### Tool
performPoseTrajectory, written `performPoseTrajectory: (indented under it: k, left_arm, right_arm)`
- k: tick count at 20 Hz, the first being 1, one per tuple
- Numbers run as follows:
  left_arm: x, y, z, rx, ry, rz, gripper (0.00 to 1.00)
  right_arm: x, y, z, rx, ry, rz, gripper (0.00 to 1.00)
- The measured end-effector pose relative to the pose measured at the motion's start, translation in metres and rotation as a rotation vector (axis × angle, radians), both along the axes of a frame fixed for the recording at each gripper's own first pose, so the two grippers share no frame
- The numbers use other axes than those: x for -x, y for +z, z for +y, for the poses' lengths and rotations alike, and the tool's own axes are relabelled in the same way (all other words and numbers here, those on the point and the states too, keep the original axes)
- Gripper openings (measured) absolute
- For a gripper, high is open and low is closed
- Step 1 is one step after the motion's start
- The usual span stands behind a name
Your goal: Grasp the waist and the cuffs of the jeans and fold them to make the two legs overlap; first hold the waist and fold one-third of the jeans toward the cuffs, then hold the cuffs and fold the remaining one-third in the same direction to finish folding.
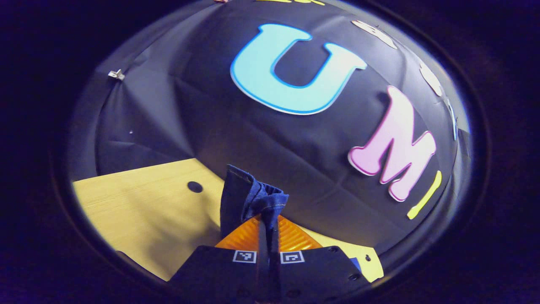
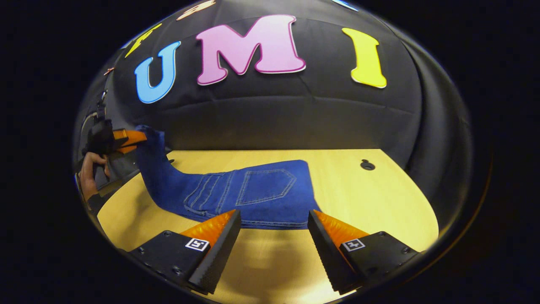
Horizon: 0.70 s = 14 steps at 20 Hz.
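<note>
Our left gripper (image 1: 268, 230) is clenched on the jeans (image 2: 253, 190) cuff at lower centre. Our right gripper (image 2: 274, 223) is released above the table (image 2: 371, 198); the jeans lie just beyond its fingers.

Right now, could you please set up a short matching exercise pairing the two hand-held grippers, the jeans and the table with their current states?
Things:
1. left hand-held gripper
2. right hand-held gripper
3. jeans
4. table

States:
A. open, empty, at the waist end
B. one end lifted, the rest lying flat
C. shut on denim
D. lying under the jeans

Pairs: 1-C, 2-A, 3-B, 4-D
</note>
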State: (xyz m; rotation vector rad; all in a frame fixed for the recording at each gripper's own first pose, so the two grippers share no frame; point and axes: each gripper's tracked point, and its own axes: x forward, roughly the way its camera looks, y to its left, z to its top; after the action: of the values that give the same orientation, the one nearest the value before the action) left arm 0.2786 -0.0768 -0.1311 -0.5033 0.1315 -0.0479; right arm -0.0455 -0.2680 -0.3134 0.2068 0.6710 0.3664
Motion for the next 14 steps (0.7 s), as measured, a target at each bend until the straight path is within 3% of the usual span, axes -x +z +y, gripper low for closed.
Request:
performPoseTrajectory:
  k: [4, 9, 12, 13, 14]
  left_arm:
    - [0.005, 0.036, -0.152, -0.035, -0.238, -0.061, 0.06]
    - [0.037, -0.028, -0.325, 0.010, -0.552, 0.092, 0.06]
    - [0.054, -0.088, -0.349, -0.010, -0.567, 0.216, 0.06]
    - [0.053, -0.093, -0.358, -0.001, -0.569, 0.231, 0.08]
    - [0.057, -0.091, -0.358, 0.016, -0.584, 0.253, 0.18]
  right_arm:
    - [-0.001, 0.003, -0.044, 0.033, -0.089, -0.032, 0.97]
    - [0.018, -0.008, -0.108, 0.072, -0.191, 0.009, 0.97]
    - [0.024, -0.005, -0.153, 0.114, -0.246, 0.010, 0.97]
    - [0.029, -0.003, -0.163, 0.119, -0.258, 0.014, 0.97]
    - [0.032, -0.001, -0.172, 0.127, -0.268, 0.014, 0.97]
